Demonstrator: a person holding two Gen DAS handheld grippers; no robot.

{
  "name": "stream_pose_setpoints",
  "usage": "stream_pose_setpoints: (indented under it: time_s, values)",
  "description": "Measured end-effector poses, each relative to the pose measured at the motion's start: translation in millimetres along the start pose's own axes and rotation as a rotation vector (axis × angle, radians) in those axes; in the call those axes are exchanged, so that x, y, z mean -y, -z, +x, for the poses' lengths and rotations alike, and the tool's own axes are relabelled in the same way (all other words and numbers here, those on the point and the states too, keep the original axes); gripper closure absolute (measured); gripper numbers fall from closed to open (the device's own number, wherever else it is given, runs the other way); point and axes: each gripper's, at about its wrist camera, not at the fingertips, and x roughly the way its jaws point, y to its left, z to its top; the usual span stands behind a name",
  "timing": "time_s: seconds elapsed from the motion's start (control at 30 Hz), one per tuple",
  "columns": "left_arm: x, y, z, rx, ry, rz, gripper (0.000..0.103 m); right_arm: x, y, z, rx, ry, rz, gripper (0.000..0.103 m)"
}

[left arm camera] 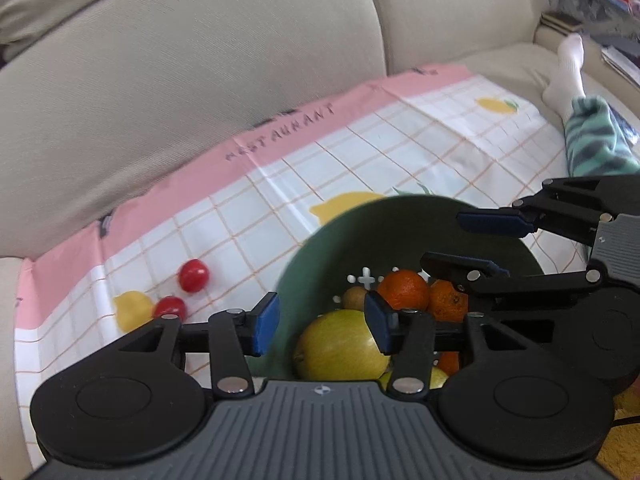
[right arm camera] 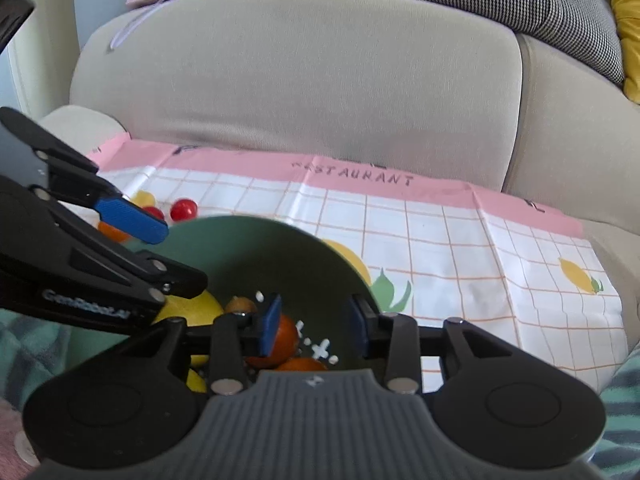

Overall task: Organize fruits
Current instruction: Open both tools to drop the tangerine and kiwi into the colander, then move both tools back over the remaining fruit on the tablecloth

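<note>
On a beige sofa (left arm camera: 180,60) spread with a checked cloth (left arm camera: 400,140), the left gripper (left arm camera: 320,326) and right gripper (right arm camera: 316,330), both apart and empty, flank a green bowl (left arm camera: 400,232) of fruit; two red tomatoes (left arm camera: 193,275) ahead-left likely come next.

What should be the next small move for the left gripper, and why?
Probably swing the left gripper left toward the two red cherry tomatoes on the checked cloth. Its jaws stand open and empty over the rim of the green colander, which already holds oranges and a yellow-green fruit; the tomatoes lie outside it.
</note>
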Motion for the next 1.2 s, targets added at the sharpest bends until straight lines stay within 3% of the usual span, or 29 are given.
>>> stream_pose_setpoints:
  time_s: [0.2,0.33,0.53,0.77,1.1,1.2]
  values:
    - [-20.2,6.5,-30.4,0.061,-0.070,-0.040,0.045,-17.6,-5.3,-12.7,0.024,-0.038,-0.028,0.058]
    - [-40.1,10.5,-49.7,0.089,-0.104,-0.073,0.045,-30.4,-9.3,-21.6,0.034,-0.078,-0.030,0.043]
    - [-64.9,23.0,-69.2,0.099,-0.165,-0.089,0.045,-51.6,-20.1,-27.7,0.044,-0.126,-0.017,0.043]
    - [-94.8,45.9,-76.3,0.095,-0.173,-0.160,0.045,-76.3,-37.5,-23.4,0.051,-0.183,-0.017,0.043]
    - [-126.6,64.1,-65.3,0.092,-0.085,-0.269,0.045,-99.8,-45.5,-5.2,-0.001,-0.202,-0.086,0.043]
    - [-129.6,66.1,-58.3,0.084,-0.076,-0.267,0.045,-101.5,-47.9,2.2,-0.018,-0.208,-0.090,0.048]
